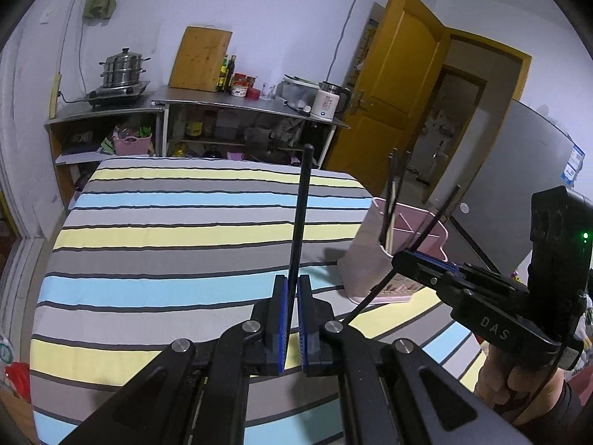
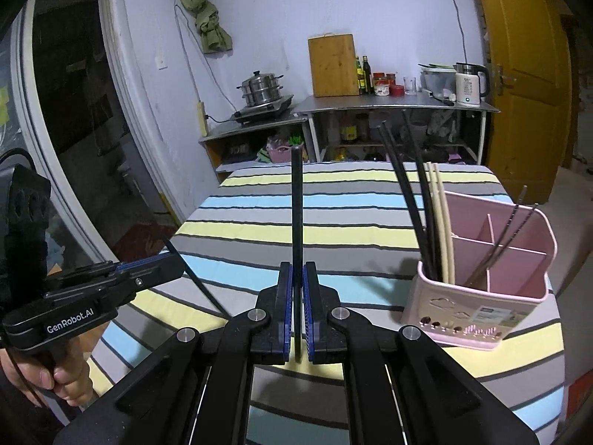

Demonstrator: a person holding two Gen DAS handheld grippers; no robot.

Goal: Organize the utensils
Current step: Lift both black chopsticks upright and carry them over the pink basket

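Note:
My left gripper (image 1: 292, 285) is shut on a black chopstick (image 1: 302, 215) that stands up and forward over the striped table. My right gripper (image 2: 297, 270) is shut on another black chopstick (image 2: 296, 207), also upright. Each gripper shows in the other's view: the right gripper (image 1: 404, 256) at the right, the left gripper (image 2: 174, 263) at the left. A pink divided utensil holder (image 2: 478, 282) stands on the table's right side with black and pale chopsticks (image 2: 426, 207) in its left compartment and thin dark sticks in another. The holder also shows in the left wrist view (image 1: 374, 263).
The table has a striped cloth (image 1: 178, 230). Behind it stand metal shelves with a steamer pot (image 1: 122, 66), a cutting board (image 1: 202, 57), bottles and a kettle (image 1: 328, 102). A yellow door (image 1: 393, 89) stands open at the right.

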